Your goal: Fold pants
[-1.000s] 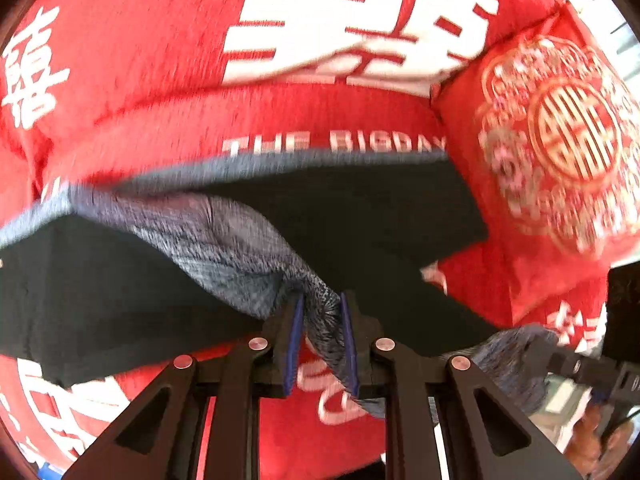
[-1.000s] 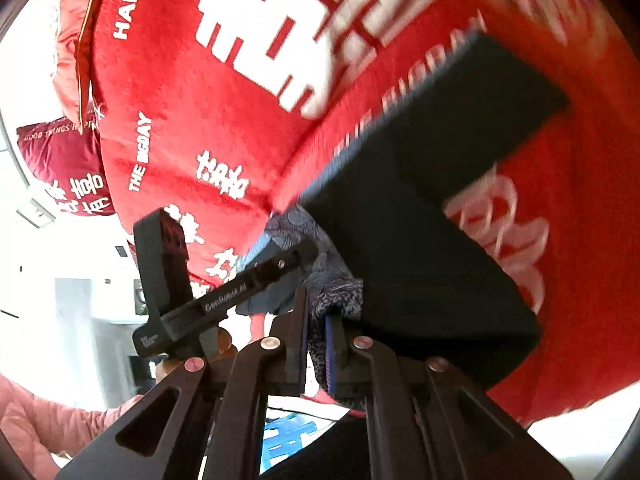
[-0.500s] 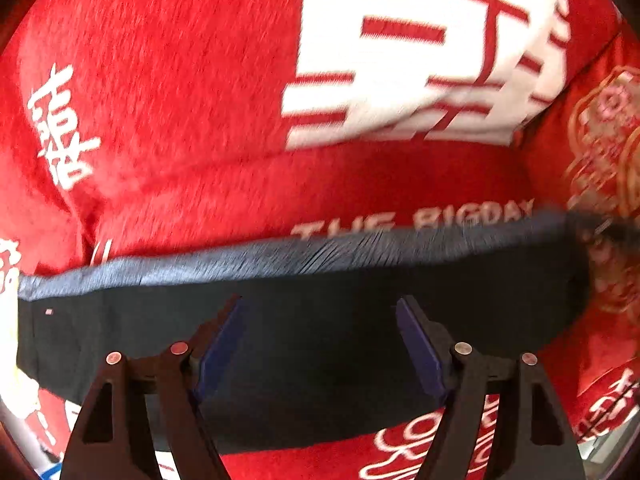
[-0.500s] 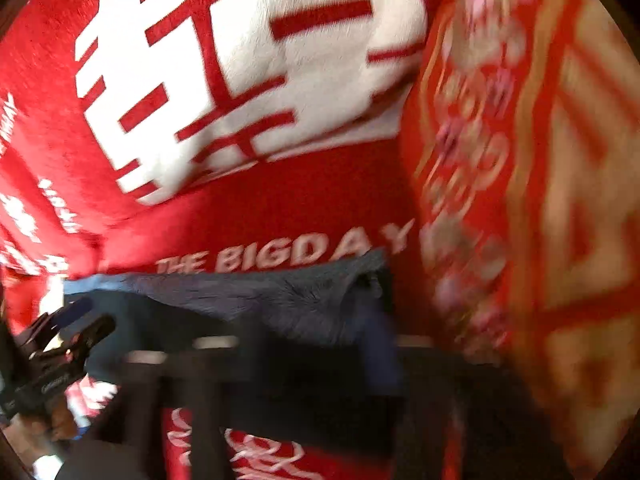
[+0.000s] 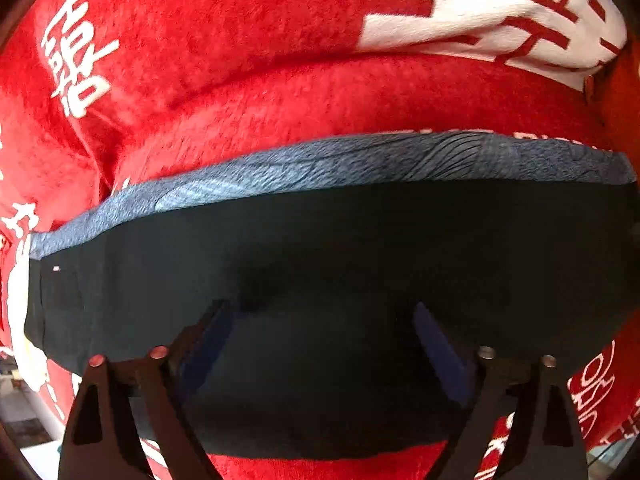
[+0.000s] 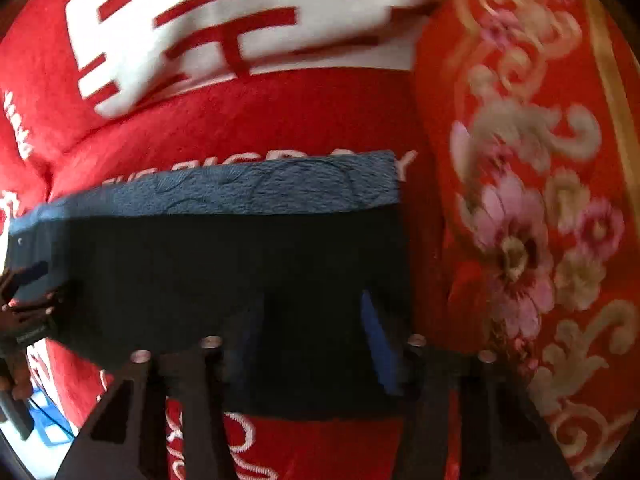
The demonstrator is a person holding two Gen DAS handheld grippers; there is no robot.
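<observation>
Pants laid down after a fold, both grippers released.
The pants [image 5: 340,264] lie flat on the red blanket [image 5: 224,60]; the left gripper [image 5: 320,332] has just spread wide, the right gripper [image 6: 310,320] is narrowing, neither gripping cloth.

Both grippers have released the pants [image 5: 320,248], which now lie folded flat below them. Left gripper [image 5: 320,332]: jaws have just been opening, now wide. Right gripper [image 6: 308,332]: jaws opened, then partly closed; nothing pinched.
</observation>
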